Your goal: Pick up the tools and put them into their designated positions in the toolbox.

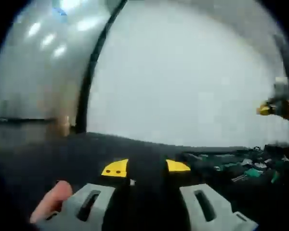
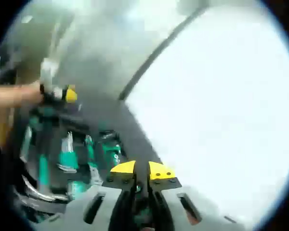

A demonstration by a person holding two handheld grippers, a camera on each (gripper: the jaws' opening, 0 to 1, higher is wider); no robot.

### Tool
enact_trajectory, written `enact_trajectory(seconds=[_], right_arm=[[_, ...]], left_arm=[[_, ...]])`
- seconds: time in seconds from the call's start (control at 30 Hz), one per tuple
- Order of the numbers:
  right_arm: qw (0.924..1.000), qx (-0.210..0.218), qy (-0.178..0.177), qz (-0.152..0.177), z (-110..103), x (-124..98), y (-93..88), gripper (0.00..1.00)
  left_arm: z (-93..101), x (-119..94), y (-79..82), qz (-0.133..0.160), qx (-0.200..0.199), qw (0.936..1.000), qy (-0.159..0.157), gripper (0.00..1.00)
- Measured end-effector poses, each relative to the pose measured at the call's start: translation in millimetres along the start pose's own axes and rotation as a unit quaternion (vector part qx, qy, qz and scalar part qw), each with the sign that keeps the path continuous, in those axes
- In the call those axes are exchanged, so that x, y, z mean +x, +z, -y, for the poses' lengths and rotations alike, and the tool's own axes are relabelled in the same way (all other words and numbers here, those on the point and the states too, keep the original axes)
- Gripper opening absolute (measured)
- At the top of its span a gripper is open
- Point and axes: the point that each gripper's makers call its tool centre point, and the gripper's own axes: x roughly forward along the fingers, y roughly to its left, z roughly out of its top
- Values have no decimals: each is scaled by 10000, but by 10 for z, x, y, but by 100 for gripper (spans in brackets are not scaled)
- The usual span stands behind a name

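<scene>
The right gripper (image 2: 141,171) is seen nearly closed, pinching nothing, with the toolbox (image 2: 33,192) and its green tools (image 2: 67,156) just to its left. The left gripper (image 1: 145,167) is spread, empty, farther off.

My toolbox (image 2: 43,159) lies open on the dark surface, its black tray holding green-handled tools (image 2: 67,154) laid side by side in their slots; in my left gripper view the tools show blurred at the right edge.
</scene>
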Motion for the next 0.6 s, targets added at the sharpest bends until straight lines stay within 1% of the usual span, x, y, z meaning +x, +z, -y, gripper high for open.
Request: enact_trajectory(seconds=[0.03, 0.07, 0.1, 0.13, 0.17, 0.2, 0.23, 0.27, 0.3, 0.33, 0.37, 0.4, 0.43, 0.47, 0.5, 0.53, 0.57, 0.6], right_arm=[[9991, 247, -326, 127, 91, -171, -117, 6], [9973, 231, -692, 110, 163, -319, -288, 6], [9934, -22, -1137, -180, 229, -517, -593, 6], [9898, -77, -1413, -171, 200, -664, -730, 6], [9863, -85, -1646, -15, 222, -787, -797, 6], [9787, 257, -1987, 442, 266, -974, -789, 6], [9757, 303, -2089, 581, 272, -1054, -807, 6], [9726, 176, -2238, 599, 294, -1124, -846, 6], [9642, -263, -2598, 452, 330, -1238, -905, 6], [9575, -555, -2810, 339, 385, -1286, -970, 6], [9543, -580, -2909, 360, 421, -1296, -1075, 6], [9523, -400, -2985, 494, 443, -1322, -1112, 6], [9506, -306, -3036, 567, 471, -1353, -1167, 6], [9515, -229, -3026, 506, 490, -1353, -1225, 6], [9563, -33, -2899, 384, 455, -1351, -1276, 6], [9568, 50, -2881, 391, 434, -1373, -1257, 6], [9557, 107, -2897, 505, 437, -1382, -1223, 6], [9573, 289, -2812, 602, 406, -1366, -1201, 6]], left_arm=[[-28, 7, -106, -245, -57, 9997, 69, 27], [-50, 10, -169, -424, -42, 9990, 155, 27], [-28, 30, -200, -509, 34, 9986, 132, 28], [5, 57, -203, -462, 92, 9988, 105, 29], [26, 68, -216, -469, 213, 9986, 87, 32], [49, 96, -242, -512, 394, 9979, 28, 35], [52, 115, -287, -620, 497, 9968, 16, 37], [47, 141, -385, -882, 587, 9944, 37, 37], [63, 159, -449, -1057, 623, 9924, -20, 37], [73, 169, -522, -1249, 644, 9901, -4, 37], [67, 173, -541, -1305, 664, 9892, 21, 37], [35, 204, -564, -1377, 821, 9870, 84, 37], [42, 229, -564, -1356, 837, 9872, 90, 37], [44, 250, -563, -1348, 883, 9869, 108, 38], [46, 257, -554, -1313, 921, 9870, 116, 38], [32, 279, -549, -1310, 930, 9869, 162, 39], [13, 293, -546, -1317, 911, 9869, 202, 42], [9, 311, -539, -1327, 894, 9869, 219, 43]])
